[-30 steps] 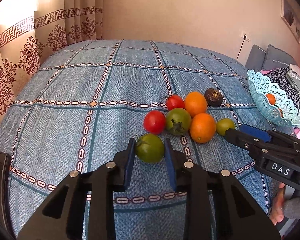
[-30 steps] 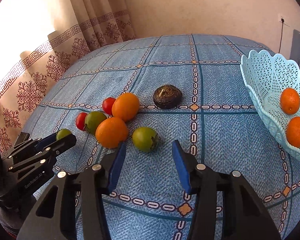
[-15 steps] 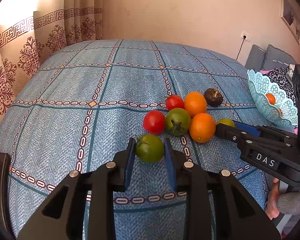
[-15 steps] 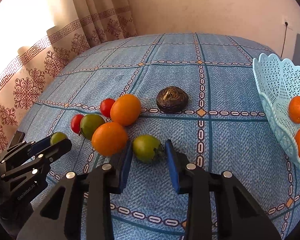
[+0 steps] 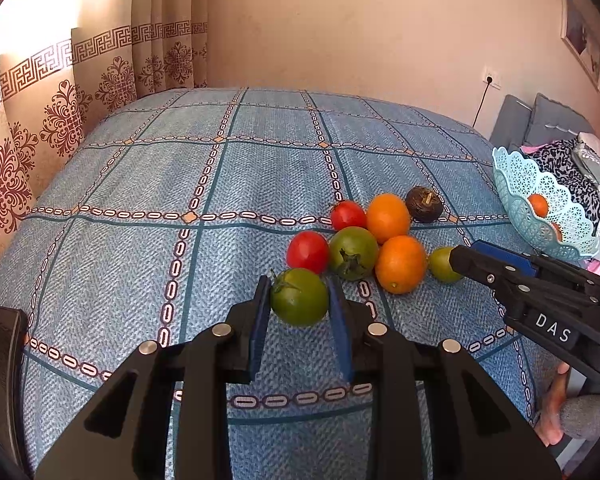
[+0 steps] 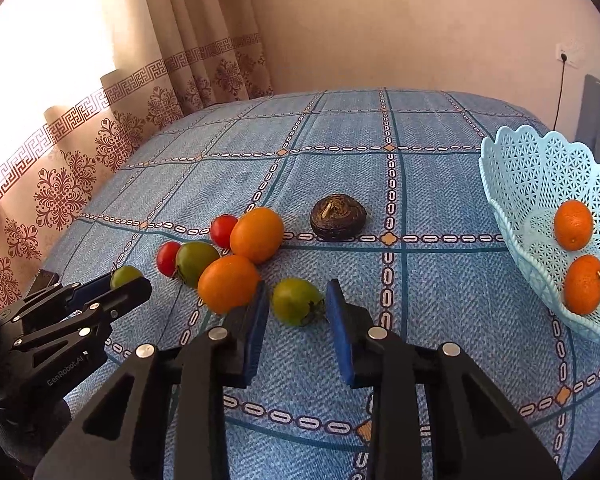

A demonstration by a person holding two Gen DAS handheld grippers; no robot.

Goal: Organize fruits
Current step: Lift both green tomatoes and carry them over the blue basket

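Observation:
Two green tomatoes are gripped on the blue patterned bedspread (image 5: 140, 248). My left gripper (image 5: 299, 309) is shut on the near green tomato (image 5: 299, 296), with a blue pad against each side. In the right wrist view my right gripper (image 6: 296, 308) is shut on a second green tomato (image 6: 296, 301), which rests on the cloth beside an orange (image 6: 228, 282). The left wrist view shows the right gripper (image 5: 460, 259) at the cluster's right edge. A light blue lattice basket (image 6: 504, 184) at the right holds two oranges (image 6: 573, 225).
Loose fruit lies between the grippers: two red tomatoes (image 5: 308, 251), another green tomato (image 5: 354, 253), two oranges (image 5: 388, 217) and a dark brown fruit (image 5: 424, 204). Curtains (image 5: 60, 120) hang to the left. Grey cushions and clothes (image 5: 556, 148) lie behind the basket.
My right gripper moved forward around its green tomato and its fingers closed in from wide open to the fruit's sides. The left gripper kept its hold and hardly moved.

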